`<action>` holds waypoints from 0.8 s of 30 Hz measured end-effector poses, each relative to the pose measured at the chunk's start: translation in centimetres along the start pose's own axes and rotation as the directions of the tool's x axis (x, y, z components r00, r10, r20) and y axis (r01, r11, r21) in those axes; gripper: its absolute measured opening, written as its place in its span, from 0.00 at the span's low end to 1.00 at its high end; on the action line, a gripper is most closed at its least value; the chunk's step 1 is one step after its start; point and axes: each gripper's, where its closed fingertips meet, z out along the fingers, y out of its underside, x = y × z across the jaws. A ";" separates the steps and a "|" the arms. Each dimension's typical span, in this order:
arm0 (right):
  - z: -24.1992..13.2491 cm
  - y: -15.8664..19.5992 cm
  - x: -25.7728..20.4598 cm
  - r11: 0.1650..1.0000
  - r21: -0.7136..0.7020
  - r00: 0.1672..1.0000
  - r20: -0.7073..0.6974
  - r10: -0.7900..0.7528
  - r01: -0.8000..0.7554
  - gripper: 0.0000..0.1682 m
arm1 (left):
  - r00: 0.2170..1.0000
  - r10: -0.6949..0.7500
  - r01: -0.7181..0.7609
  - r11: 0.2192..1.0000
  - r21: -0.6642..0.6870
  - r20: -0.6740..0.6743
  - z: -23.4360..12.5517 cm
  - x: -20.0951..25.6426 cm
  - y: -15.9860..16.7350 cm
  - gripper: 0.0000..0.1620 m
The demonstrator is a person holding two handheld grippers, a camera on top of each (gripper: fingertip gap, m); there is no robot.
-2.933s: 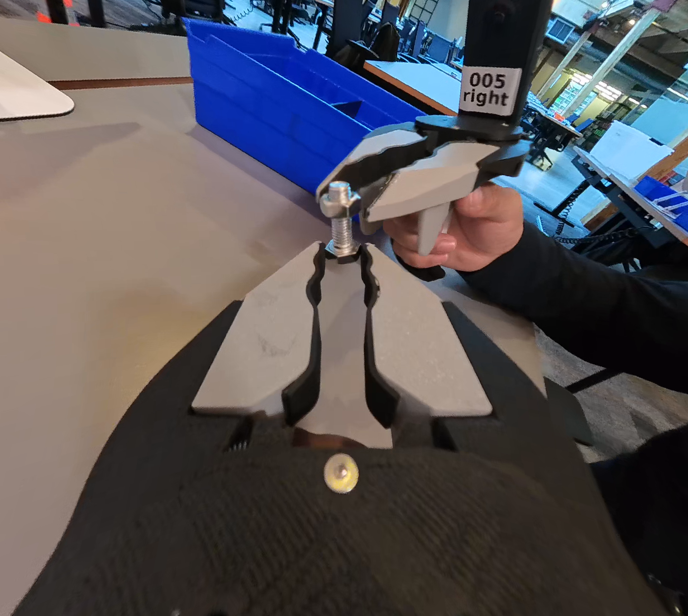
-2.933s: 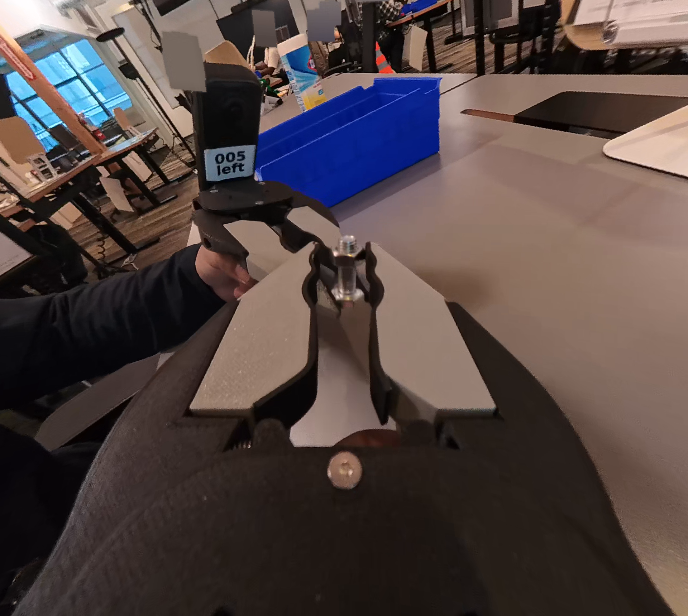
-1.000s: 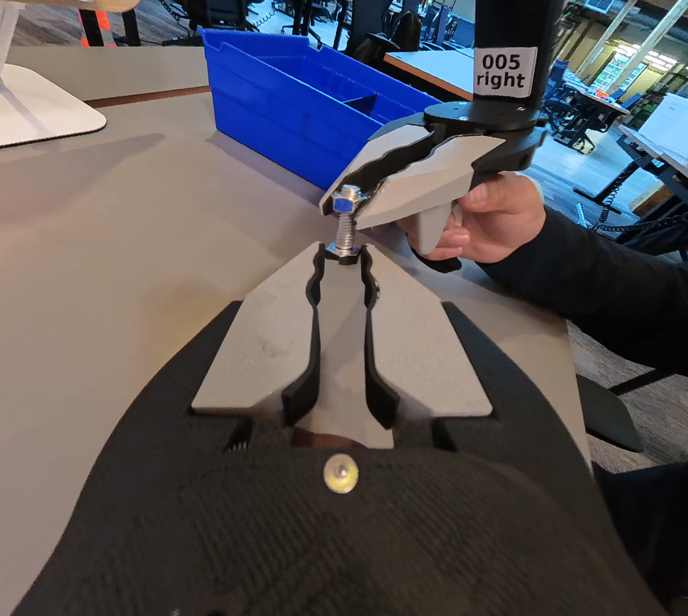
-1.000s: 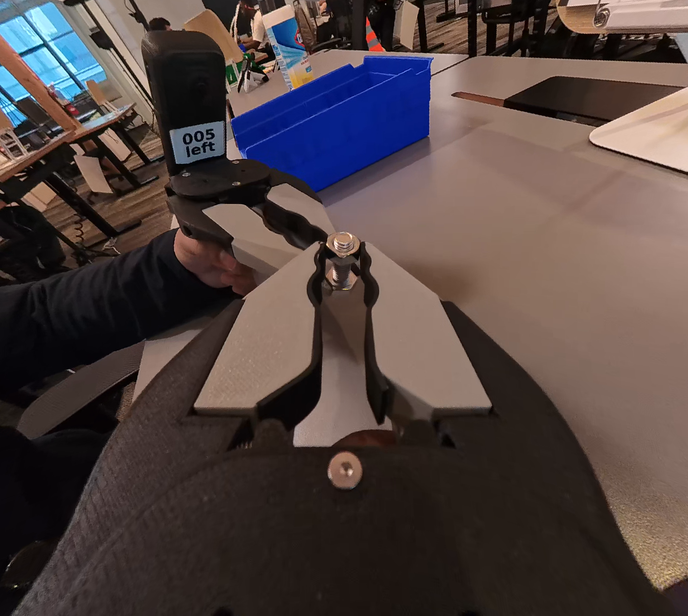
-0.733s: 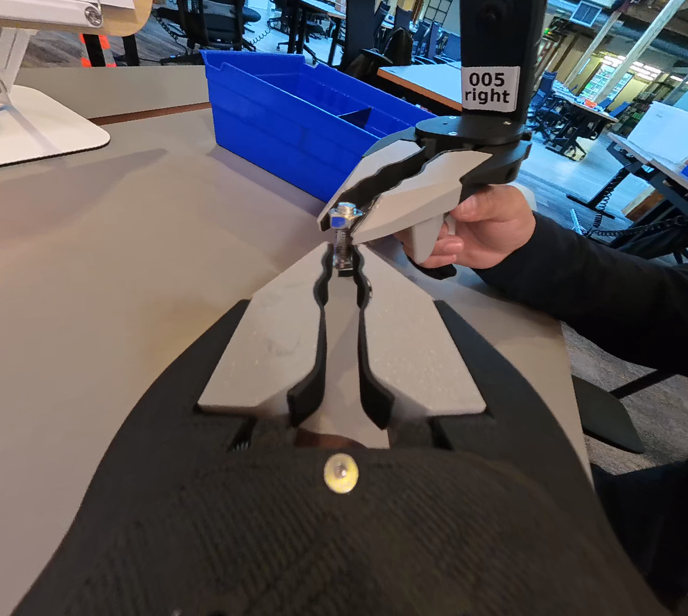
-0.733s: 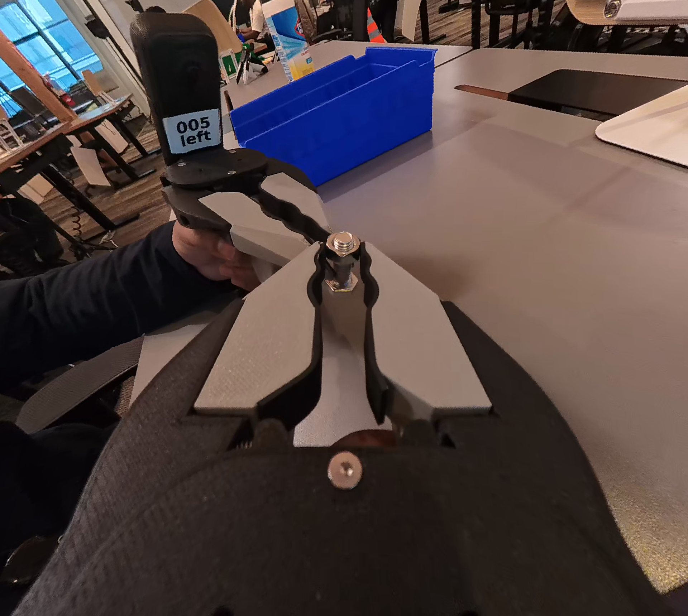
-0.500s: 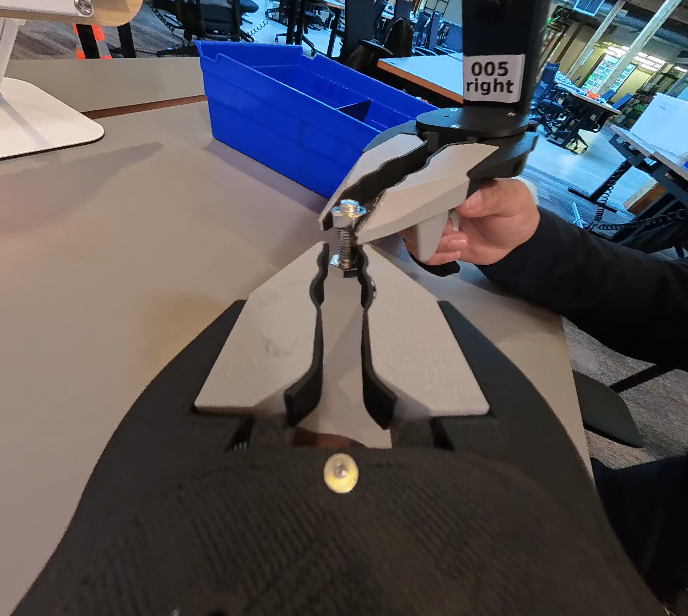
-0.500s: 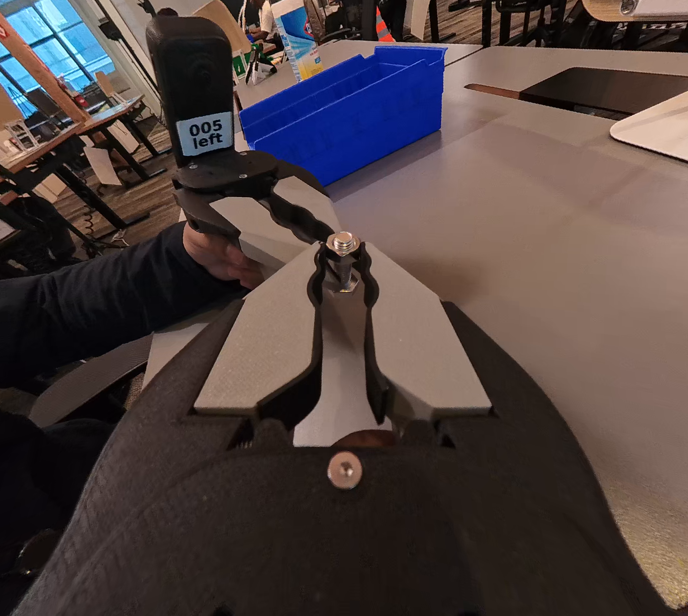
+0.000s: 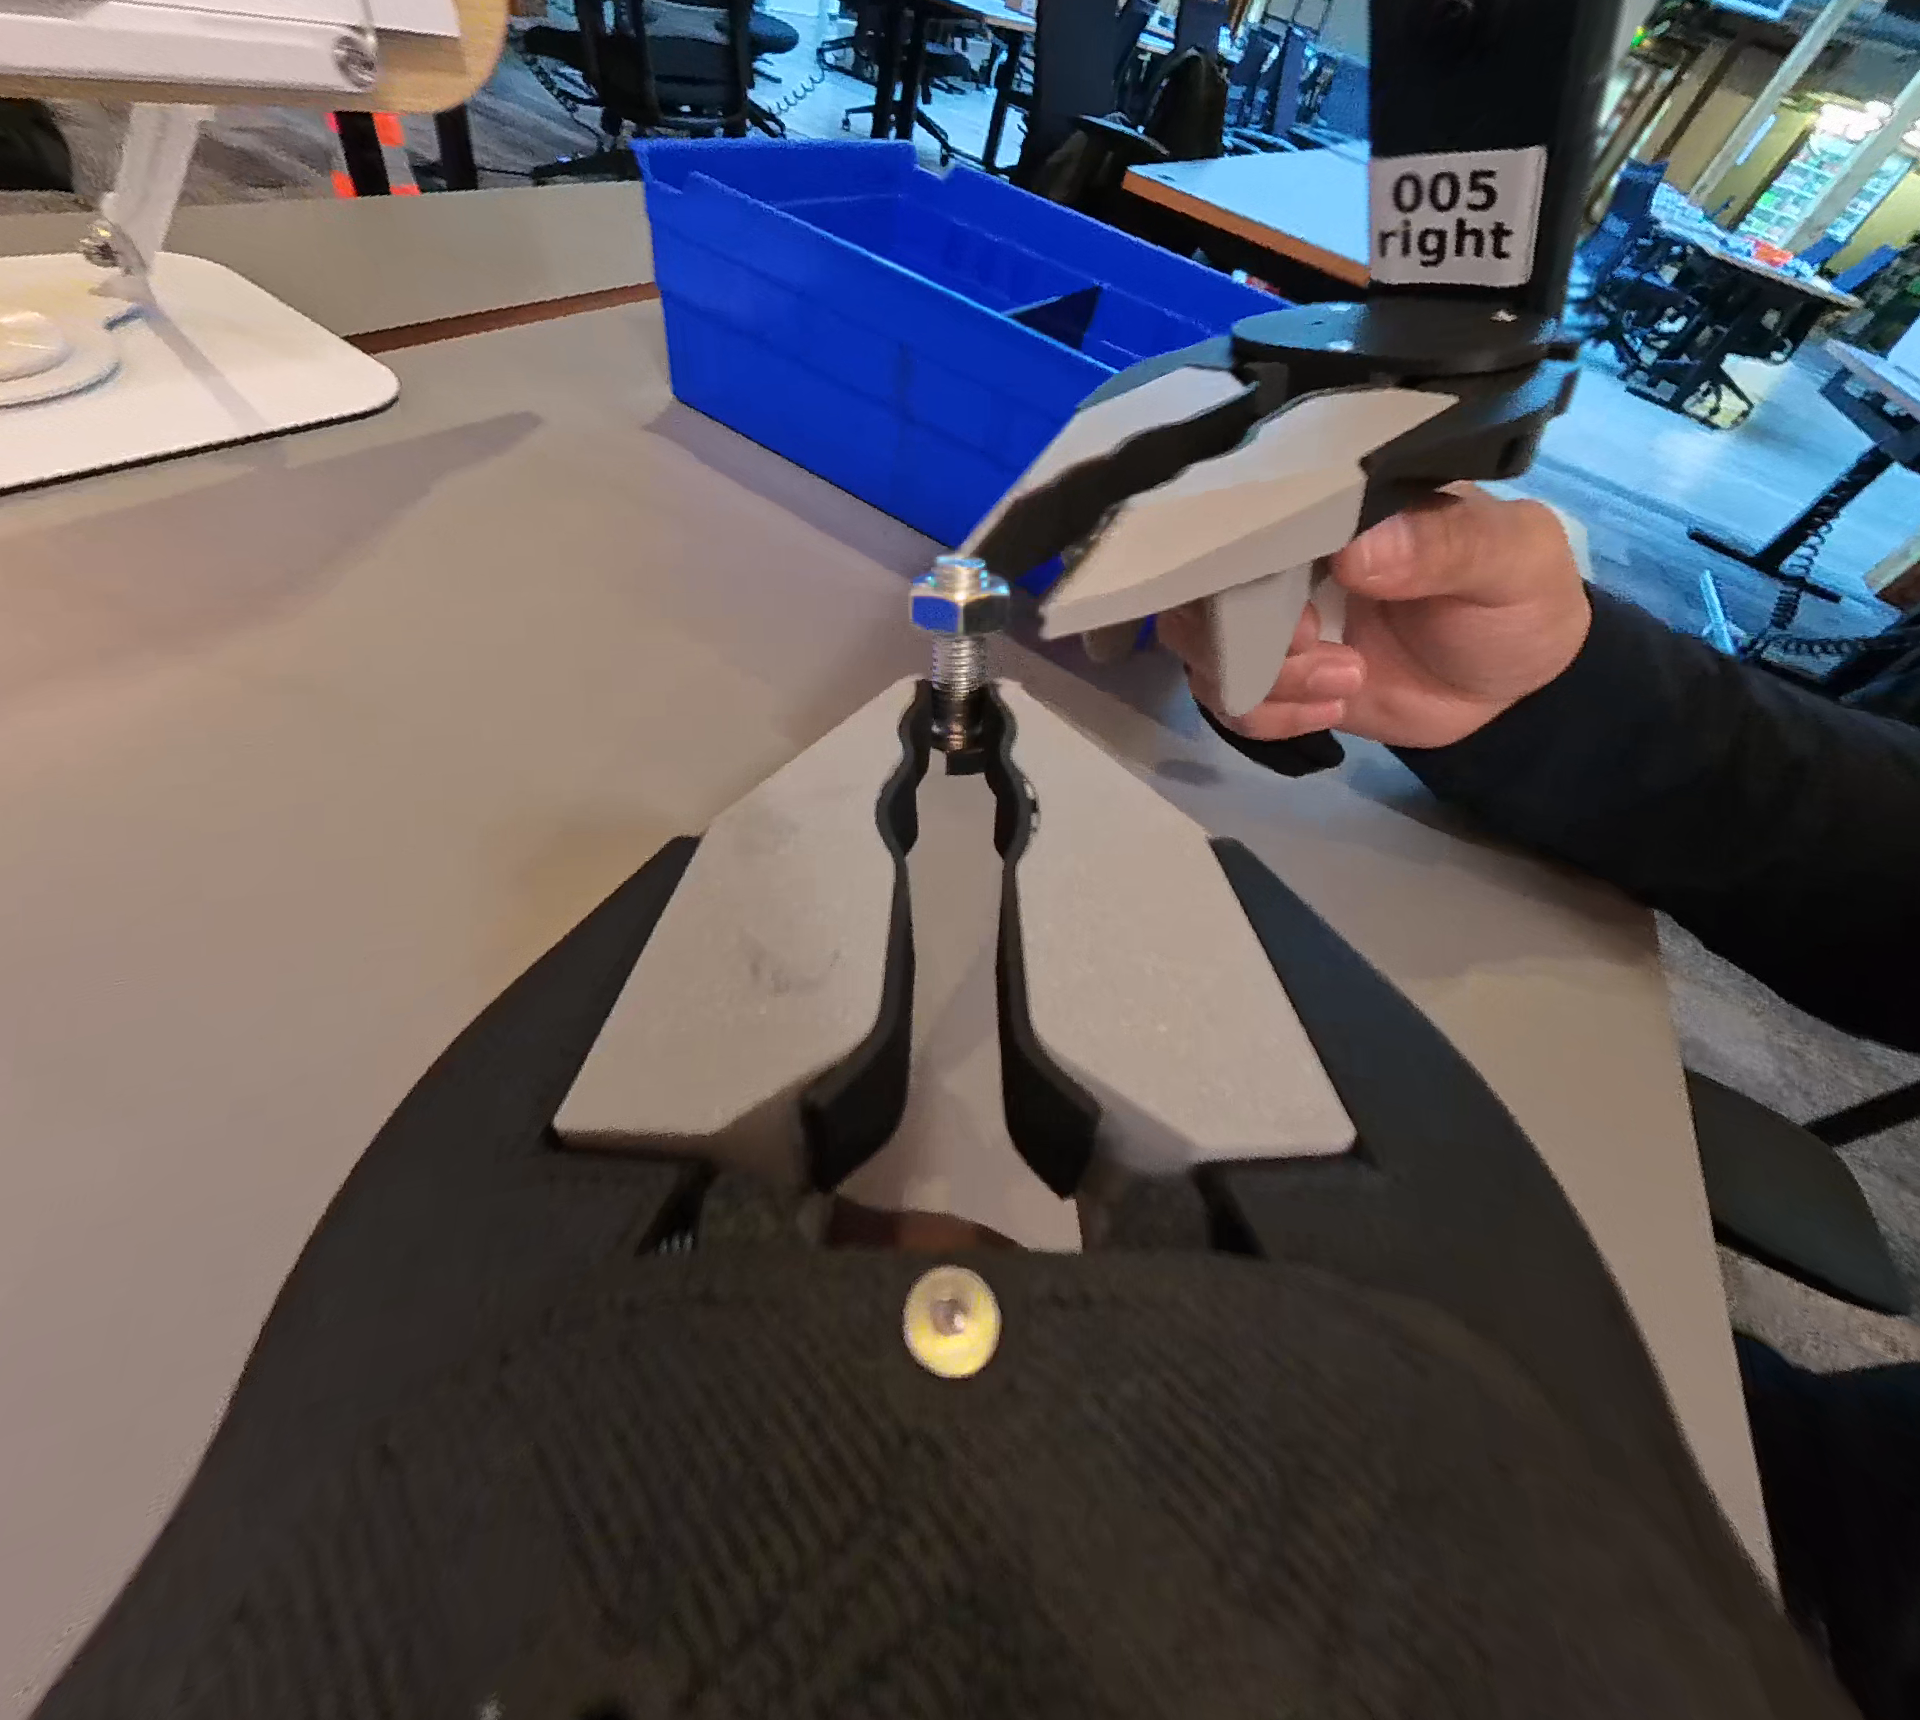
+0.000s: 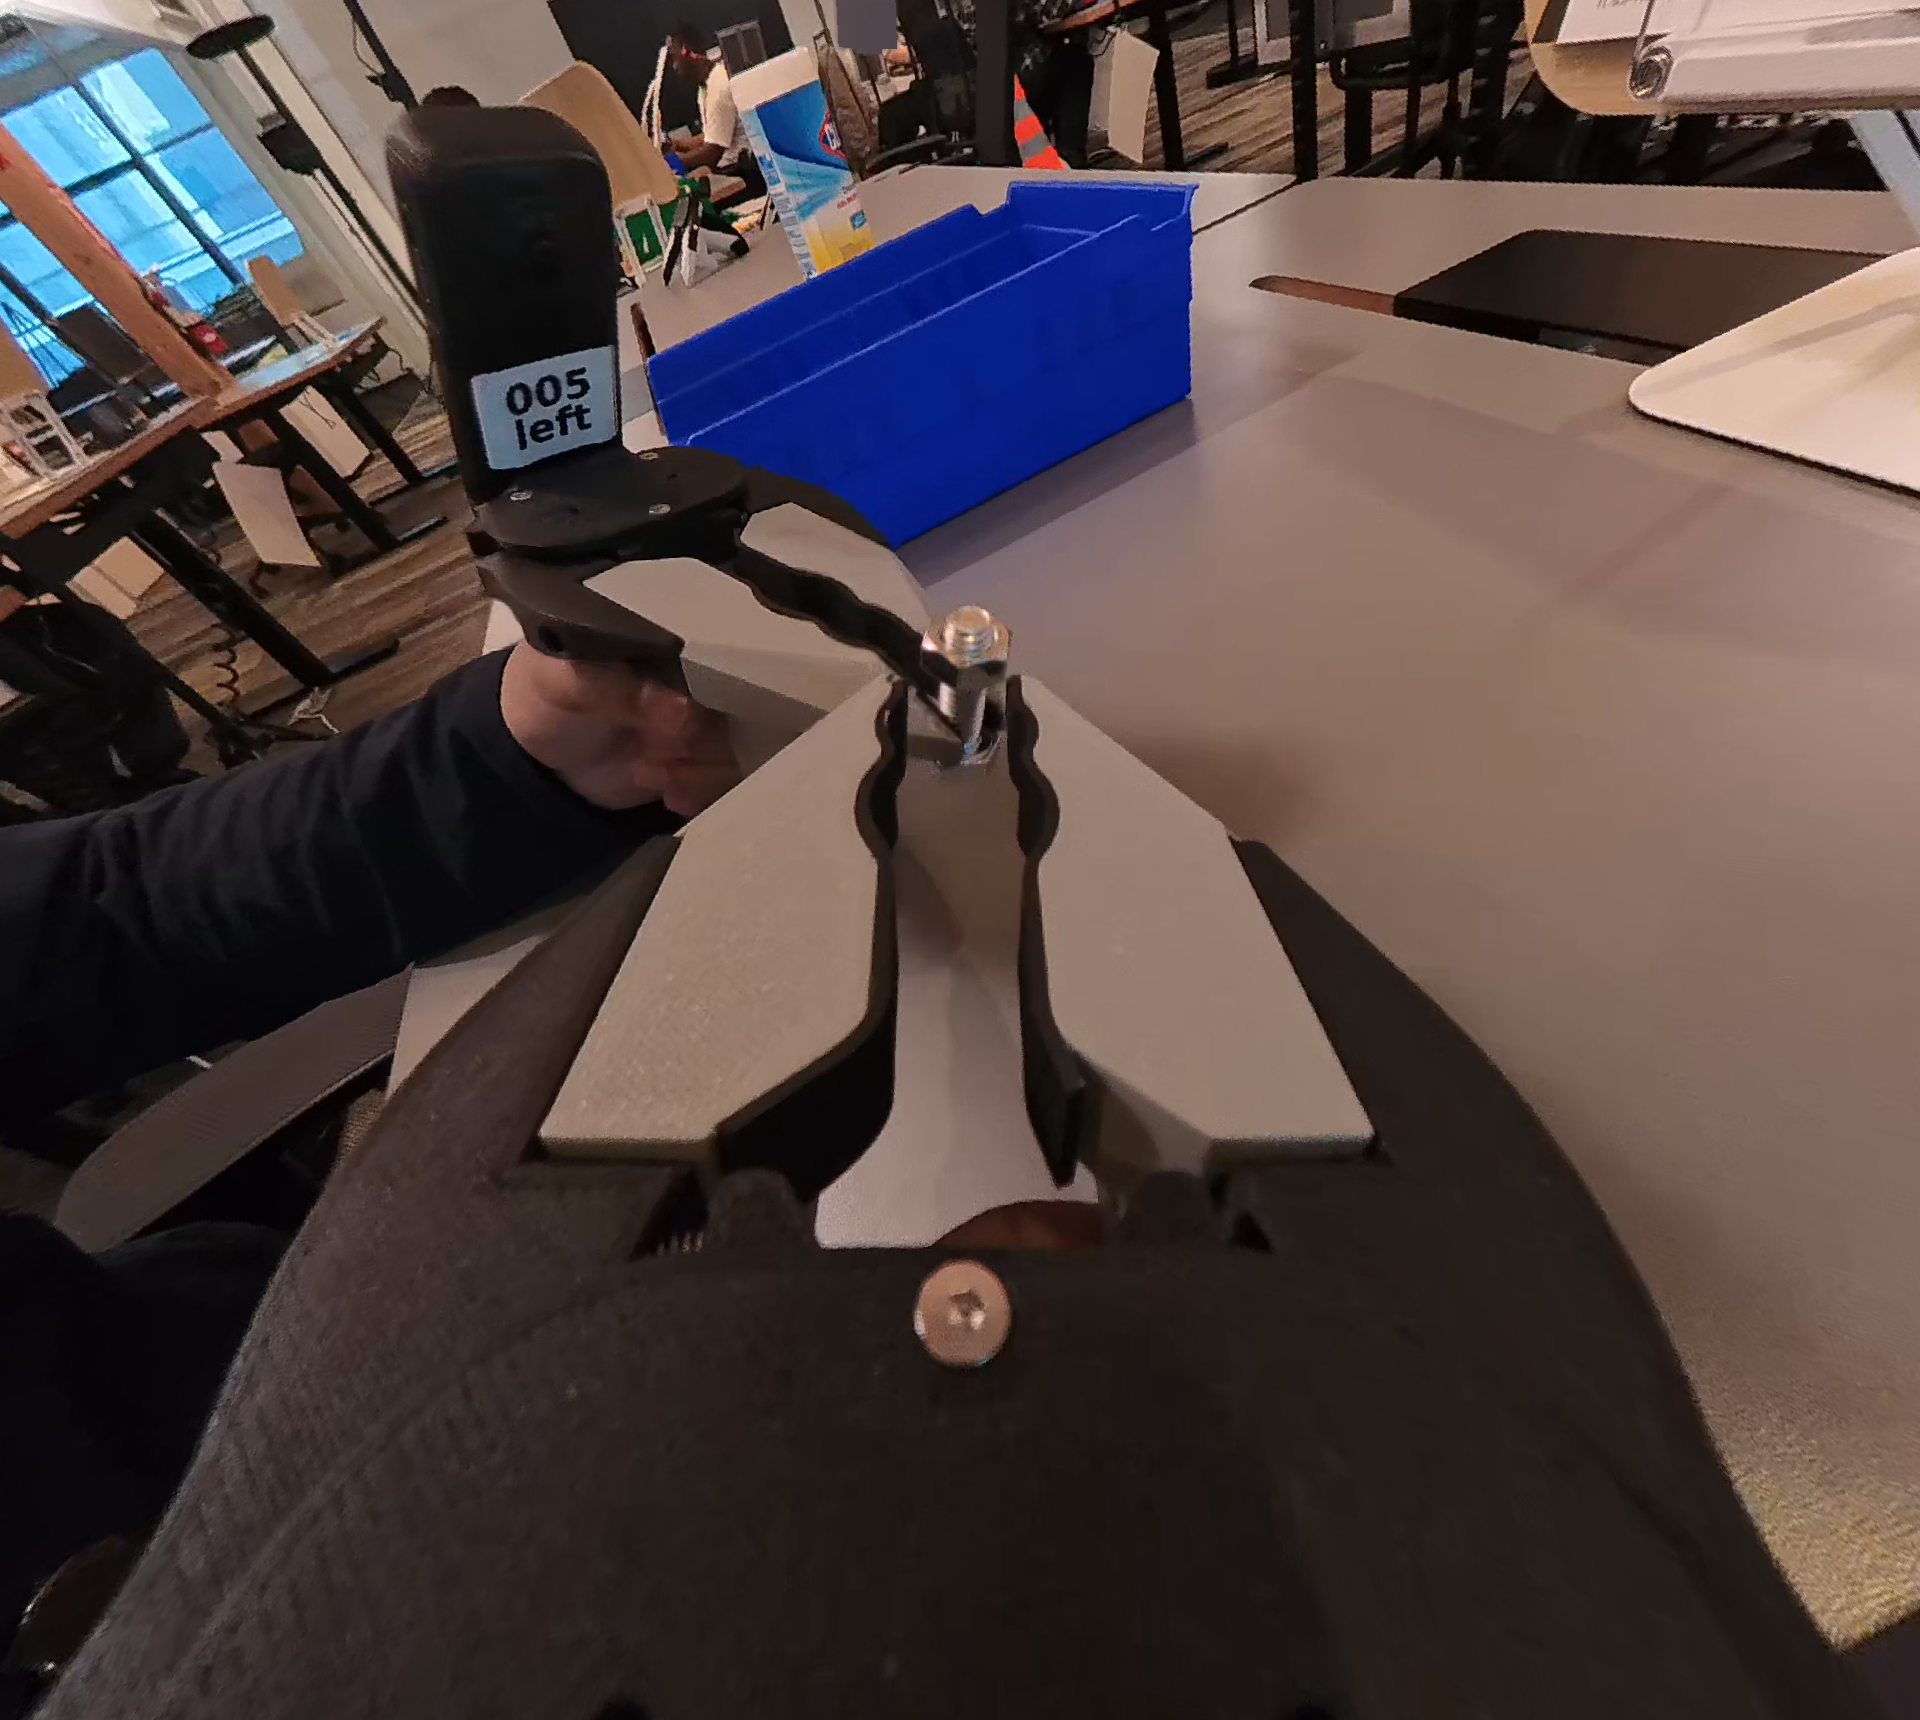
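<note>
A silver bolt stands upright with a hex nut near its top end. My left gripper is shut on the bolt's lower end and holds it above the grey table. My right gripper comes in from the right, its jaws a little apart and its tips just beside the nut, not clamped on it. In the right wrist view the nut sits just beyond and above my right gripper. The left gripper reaches in from the left there.
A blue plastic bin stands on the table behind the grippers; it also shows in the right wrist view. A white stand base holding a paper sheet is at the far left. A wipes canister stands behind the bin. The table edge runs on the right. The tips of both grippers are at nearly the same place.
The right gripper was clamped on the nut; now its tips have drawn back to the right and the nut stands free. The left gripper still holds the bolt.
</note>
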 end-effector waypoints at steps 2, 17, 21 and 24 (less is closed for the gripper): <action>0.0 -0.1 0.0 1.000 0.005 1.000 0.005 0.003 -0.003 0.10 | 1.000 -0.023 0.023 1.000 0.020 -0.001 -0.2 -0.3 -0.3 0.04; 0.0 -0.7 -0.4 0.999 0.045 1.000 0.018 0.005 -0.006 0.11 | 0.999 0.031 -0.032 0.999 -0.002 -0.023 0.2 0.9 0.0 0.04; -0.4 -1.0 -0.1 0.998 0.058 1.000 0.013 0.012 -0.013 0.11 | 1.000 -0.005 0.005 1.000 0.023 -0.002 -0.3 0.0 -0.5 0.04; 0.1 -0.5 -0.5 0.999 0.040 1.000 0.025 0.006 -0.007 0.11 | 1.000 0.004 -0.004 1.000 0.012 -0.014 -0.1 0.3 -0.3 0.04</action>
